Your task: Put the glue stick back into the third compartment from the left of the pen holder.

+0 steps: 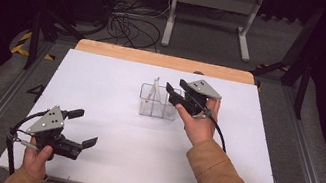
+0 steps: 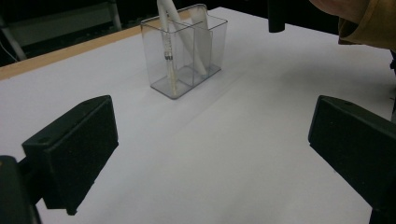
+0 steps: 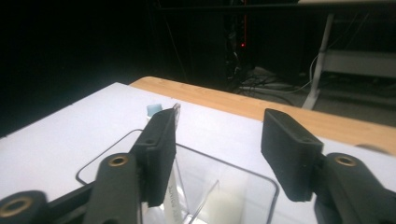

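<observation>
Right tool hangs jaws apart over the clear pen holder; its pens look light and slick, so pinch mid-barrel.

White table with a bare wooden strip along its far edge. One thing stands directly on it — a clear two-compartment holder, right of centre toward the far side, upright, with white pens leaning inside it.
</observation>
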Demonstrator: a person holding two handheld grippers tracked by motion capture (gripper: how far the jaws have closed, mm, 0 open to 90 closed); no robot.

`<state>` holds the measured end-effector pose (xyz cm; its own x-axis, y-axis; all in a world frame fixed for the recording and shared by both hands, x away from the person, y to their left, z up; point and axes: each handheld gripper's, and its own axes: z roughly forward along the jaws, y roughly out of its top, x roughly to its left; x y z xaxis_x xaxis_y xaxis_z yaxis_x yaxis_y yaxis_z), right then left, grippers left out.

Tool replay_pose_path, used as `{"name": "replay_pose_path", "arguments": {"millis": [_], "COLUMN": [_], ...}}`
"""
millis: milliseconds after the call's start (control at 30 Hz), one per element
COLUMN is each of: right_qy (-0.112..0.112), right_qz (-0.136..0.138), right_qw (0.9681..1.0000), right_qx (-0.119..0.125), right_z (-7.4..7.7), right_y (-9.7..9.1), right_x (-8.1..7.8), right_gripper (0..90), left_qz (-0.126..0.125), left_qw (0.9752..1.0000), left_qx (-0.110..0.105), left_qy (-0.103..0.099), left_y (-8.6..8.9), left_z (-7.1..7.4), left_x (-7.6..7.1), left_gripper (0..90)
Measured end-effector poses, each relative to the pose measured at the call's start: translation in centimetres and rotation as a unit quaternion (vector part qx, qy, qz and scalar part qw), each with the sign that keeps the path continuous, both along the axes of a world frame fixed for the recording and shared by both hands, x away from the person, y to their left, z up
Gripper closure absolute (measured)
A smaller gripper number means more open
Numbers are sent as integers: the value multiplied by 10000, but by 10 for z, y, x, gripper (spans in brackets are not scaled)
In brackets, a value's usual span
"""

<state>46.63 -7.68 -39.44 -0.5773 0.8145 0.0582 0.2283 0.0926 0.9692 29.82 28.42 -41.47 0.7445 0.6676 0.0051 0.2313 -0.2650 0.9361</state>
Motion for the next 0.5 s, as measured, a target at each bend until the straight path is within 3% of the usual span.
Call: {"name": "replay_pose_path", "arguments": {"millis": [200, 500], "right_qy": [-141, -283], "right_qz": [24, 145], "right_qw": [9999, 9995], "right_qx": [-31, -84], "right_z": [6, 15], "right_y": [-2, -5], "right_x": [-4, -14], "right_gripper": [381, 372], "left_qz": [-2, -4], "left_qw": [10000, 10000], "left_qx": [6, 0], "left_qy": [-5, 1], "left_y": [0, -1], "left_z": [0, 0], "left_x": [0, 0], "left_gripper": [23, 23]}}
